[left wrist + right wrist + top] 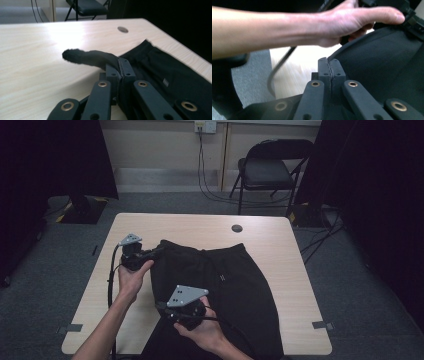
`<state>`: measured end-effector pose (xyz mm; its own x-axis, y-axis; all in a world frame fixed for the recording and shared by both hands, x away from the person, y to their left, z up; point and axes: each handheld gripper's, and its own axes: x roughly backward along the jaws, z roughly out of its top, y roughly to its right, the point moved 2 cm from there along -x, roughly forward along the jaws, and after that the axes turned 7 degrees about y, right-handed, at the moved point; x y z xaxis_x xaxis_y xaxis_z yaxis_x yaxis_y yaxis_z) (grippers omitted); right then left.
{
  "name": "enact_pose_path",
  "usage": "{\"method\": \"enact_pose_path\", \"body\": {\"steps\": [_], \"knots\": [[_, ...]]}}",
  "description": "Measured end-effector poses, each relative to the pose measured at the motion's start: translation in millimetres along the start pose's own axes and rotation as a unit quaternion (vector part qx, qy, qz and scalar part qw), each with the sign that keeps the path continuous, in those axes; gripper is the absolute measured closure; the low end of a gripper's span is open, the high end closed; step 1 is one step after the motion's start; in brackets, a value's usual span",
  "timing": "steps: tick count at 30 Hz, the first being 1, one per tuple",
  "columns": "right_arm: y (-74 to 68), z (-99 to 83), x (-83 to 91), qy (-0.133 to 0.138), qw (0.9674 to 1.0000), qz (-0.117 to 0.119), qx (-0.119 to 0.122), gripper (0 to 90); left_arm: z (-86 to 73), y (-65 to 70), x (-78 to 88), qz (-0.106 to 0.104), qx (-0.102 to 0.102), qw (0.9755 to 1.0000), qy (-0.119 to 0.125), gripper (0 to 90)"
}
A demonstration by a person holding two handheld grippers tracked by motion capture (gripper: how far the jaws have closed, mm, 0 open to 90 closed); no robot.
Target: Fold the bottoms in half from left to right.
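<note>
A black pair of trousers point(225, 285) lies flat on the light wooden table point(280, 250), waistband at the far end and legs hanging over the near edge. My left gripper point(158, 251) is shut on the waistband's left corner, and a tuft of black cloth point(75, 55) sticks out past its closed jaws point(120, 63). My right gripper point(161, 306) is nearer the front, shut on the garment's left edge. In the right gripper view the jaws point(329, 63) meet with dark fabric point(382, 60) running off to their right. The left hand point(352, 20) crosses above them.
A round cable hole point(237, 228) sits in the table's far middle. Behind the table stands a black folding chair point(270, 167), with cables trailing on the grey carpet point(215, 195). Dark curtains hang at both sides. Bare tabletop lies left and right of the garment.
</note>
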<state>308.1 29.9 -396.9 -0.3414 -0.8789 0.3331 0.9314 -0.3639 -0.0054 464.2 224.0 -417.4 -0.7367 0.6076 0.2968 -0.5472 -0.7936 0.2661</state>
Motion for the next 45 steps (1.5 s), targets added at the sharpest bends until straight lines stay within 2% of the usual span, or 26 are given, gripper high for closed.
{"method": "enact_pose_path", "body": {"steps": [2,6,8,10,13,15,17,19,20,21,25,28,32,35,40,43,45], "knots": [[0.6,7.2,-1.0,0.010,0.9999,0.010,-0.009,89.7,5.1,-2.1,5.2,0.007,-0.008,0.9999,-0.003,88.3],[-1.9,20.3,-4.7,0.021,0.9997,0.009,-0.001,89.7,16.2,-6.8,14.7,0.008,-0.002,0.9999,0.008,88.4],[-4.5,26.7,-7.5,0.029,0.9995,0.012,0.004,89.7,22.3,-7.7,19.1,0.006,-0.006,0.9999,0.012,88.4],[-6.7,34.1,-11.6,0.042,0.9990,0.019,-0.003,89.7,28.0,-7.6,22.4,0.008,-0.012,0.9998,0.012,88.4],[-10.3,46.4,-14.6,0.053,0.9983,0.023,0.004,89.7,40.0,-3.4,28.3,0.005,-0.014,0.9997,0.021,88.4],[-12.5,58.1,-14.0,0.063,0.9976,0.027,0.012,89.8,51.5,2.2,33.8,0.007,-0.025,0.9993,0.025,88.4],[-13.5,69.9,-10.4,0.080,0.9962,0.031,0.016,89.8,64.7,8.6,39.9,0.013,-0.028,0.9989,0.036,88.5],[-12.8,77.8,-3.7,0.093,0.9949,0.032,0.020,89.8,69.9,13.2,40.4,0.013,-0.028,0.9987,0.041,88.5],[-11.4,78.1,-0.9,0.096,0.9946,0.034,0.017,89.8,70.3,16.3,37.9,0.014,-0.037,0.9986,0.036,88.5],[-8.8,76.5,3.0,0.100,0.9944,0.032,0.013,89.8,68.5,19.2,34.0,0.014,-0.046,0.9984,0.031,88.5],[2.8,53.0,26.7,0.093,0.9956,0.009,-0.001,89.7,50.1,29.6,8.1,-0.006,-0.053,0.9985,0.013,88.5],[14.2,30.7,48.7,0.086,0.9961,-0.014,-0.016,89.8,35.0,40.1,-14.6,-0.022,-0.038,0.9990,0.009,88.5],[31.8,3.5,76.5,0.070,0.9956,-0.048,-0.040,89.8,23.8,55.8,-47.5,-0.026,-0.036,0.9989,-0.014,88.4],[44.1,-10.3,94.2,0.057,0.9942,-0.075,-0.051,89.7,17.8,63.5,-68.1,-0.026,-0.039,0.9984,-0.032,88.3],[67.5,-35.6,122.8,0.036,0.9893,-0.122,-0.071,89.7,6.6,73.4,-97.9,-0.037,-0.033,0.9973,-0.054,87.8],[71.9,-47.2,136.8,0.026,0.9873,-0.134,-0.080,89.7,4.9,82.5,-106.6,-0.050,-0.041,0.9962,-0.060,87.8],[72.2,-54.8,144.7,0.023,0.9864,-0.136,-0.089,89.7,4.6,91.4,-111.4,-0.058,-0.054,0.9951,-0.059,87.8]]}}
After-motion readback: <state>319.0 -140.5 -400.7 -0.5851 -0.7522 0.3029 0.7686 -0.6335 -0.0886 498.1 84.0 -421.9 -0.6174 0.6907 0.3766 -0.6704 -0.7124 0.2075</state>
